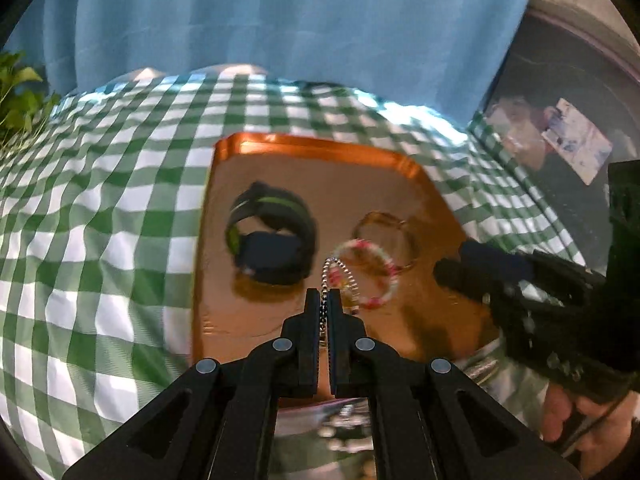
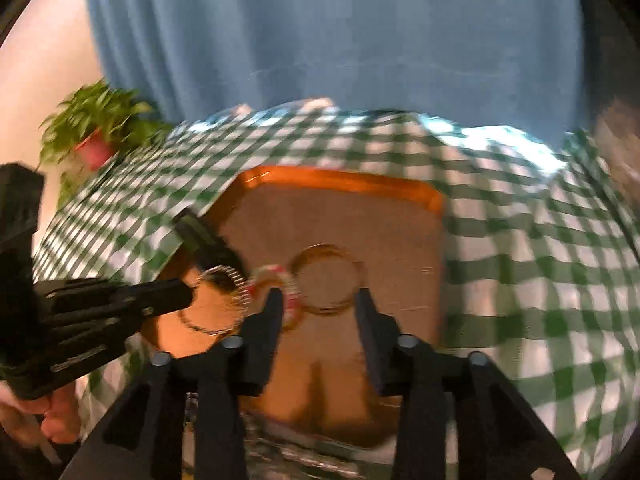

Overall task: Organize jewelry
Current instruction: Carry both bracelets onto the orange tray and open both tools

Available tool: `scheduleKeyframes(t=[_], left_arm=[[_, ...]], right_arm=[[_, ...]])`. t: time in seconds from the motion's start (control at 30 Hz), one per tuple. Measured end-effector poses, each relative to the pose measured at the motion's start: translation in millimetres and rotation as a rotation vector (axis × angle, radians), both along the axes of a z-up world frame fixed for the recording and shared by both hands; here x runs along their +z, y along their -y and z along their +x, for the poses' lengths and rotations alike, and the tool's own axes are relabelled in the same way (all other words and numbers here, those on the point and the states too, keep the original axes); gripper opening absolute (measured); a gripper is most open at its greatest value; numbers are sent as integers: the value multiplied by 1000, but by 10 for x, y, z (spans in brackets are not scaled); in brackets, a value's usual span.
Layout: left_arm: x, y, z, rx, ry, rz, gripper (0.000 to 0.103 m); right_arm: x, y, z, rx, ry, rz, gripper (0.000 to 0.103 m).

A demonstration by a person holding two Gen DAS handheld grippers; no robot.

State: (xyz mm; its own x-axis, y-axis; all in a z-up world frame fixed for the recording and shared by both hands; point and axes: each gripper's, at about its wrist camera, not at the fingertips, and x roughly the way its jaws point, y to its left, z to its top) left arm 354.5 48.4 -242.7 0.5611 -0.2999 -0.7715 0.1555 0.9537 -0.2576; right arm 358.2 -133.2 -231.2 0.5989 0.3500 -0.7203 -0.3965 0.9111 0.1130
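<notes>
A copper tray (image 1: 320,151) lies on the checked cloth. On it sit a black watch (image 1: 276,256) with a green stripe, a gold bangle (image 1: 376,216) and a pink-and-white beaded bracelet (image 1: 390,268). My left gripper (image 1: 325,300) is shut on a silver chain bracelet (image 1: 349,276), whose loop hangs just over the beaded bracelet. My right gripper (image 2: 318,306) is open low over the tray (image 2: 340,178). The bangle (image 2: 326,311) lies just ahead between its fingers, untouched. To their left are the beaded bracelet (image 2: 289,286) and the chain (image 2: 242,292) in the left gripper (image 2: 188,296).
A green-and-white checked tablecloth (image 1: 120,220) covers the table, with a blue curtain (image 1: 280,20) behind. A potted plant (image 2: 96,132) stands at the far left corner. A shiny dish (image 1: 344,424) with small pieces sits just below the tray's near edge. A hand (image 1: 568,412) holds the right gripper.
</notes>
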Motion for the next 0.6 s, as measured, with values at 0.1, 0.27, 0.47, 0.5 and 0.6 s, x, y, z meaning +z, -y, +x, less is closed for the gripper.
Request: scheduleKeyframes(t=[0.1,0.27,0.47,0.5,0.6], left_arm=[[-60,-48,16,8,-8,17,3],[-89,-34,48,2,5,75,3],[-315,-146,285,26,-52,1,3],[-323,-132,285,30,-40,18,3],[-469,-29,290,51,-43,142,31]], right_arm=[[-139,-151,18,39,-71,28,38],[-279,-155,64,5,-117,78,41],[-183,-74,8,-45,-28,61,55],[-177,-71,24,-57,-28,52,56],[-164,-20,41,-71,-57,56,66]])
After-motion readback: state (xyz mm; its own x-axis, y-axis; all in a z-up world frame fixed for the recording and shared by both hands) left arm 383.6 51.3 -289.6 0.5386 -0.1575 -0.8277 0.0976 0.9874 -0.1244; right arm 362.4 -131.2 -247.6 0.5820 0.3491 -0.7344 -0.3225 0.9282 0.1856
